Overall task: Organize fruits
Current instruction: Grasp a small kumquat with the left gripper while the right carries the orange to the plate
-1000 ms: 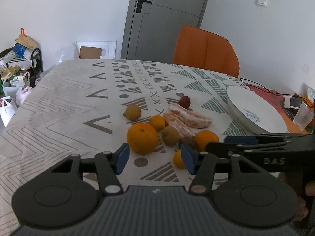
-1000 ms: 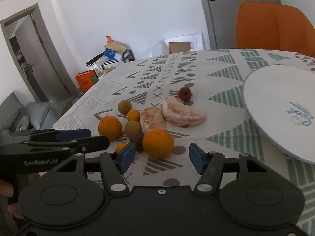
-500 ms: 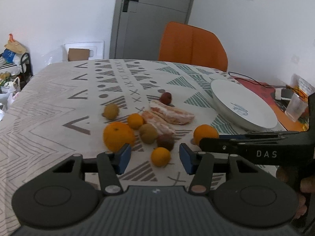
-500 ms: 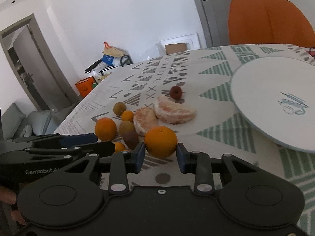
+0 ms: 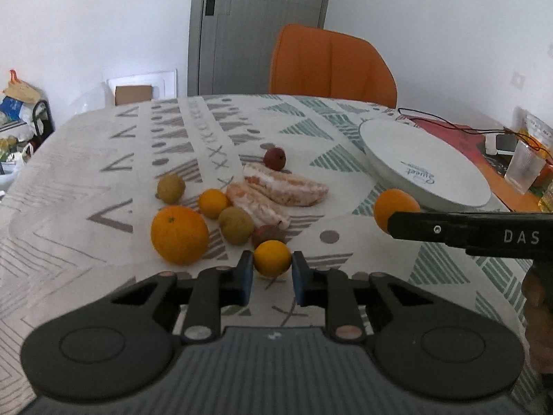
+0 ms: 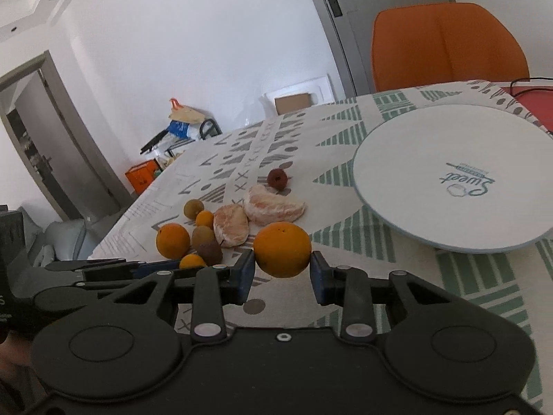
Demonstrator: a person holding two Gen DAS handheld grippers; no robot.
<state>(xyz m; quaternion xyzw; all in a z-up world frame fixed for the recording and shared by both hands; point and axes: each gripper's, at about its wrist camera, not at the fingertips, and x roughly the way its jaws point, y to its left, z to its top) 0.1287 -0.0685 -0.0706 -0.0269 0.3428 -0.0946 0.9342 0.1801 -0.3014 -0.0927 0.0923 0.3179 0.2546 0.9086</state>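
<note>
Both claws, left (image 5: 271,278) and right (image 6: 282,278), are matte black with blue pads, silver pivot screws, round embossed discs.

A home dining room is suggested by a patterned tablecloth (image 5: 103,173), an orange chair (image 5: 331,65), a grey door (image 5: 259,17) and shopping bags (image 6: 183,117) (heaped by the wall).

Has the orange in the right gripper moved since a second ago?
Yes. The orange, now between the right gripper fingers, sits closer to the white plate and away from the fruit pile.
</note>
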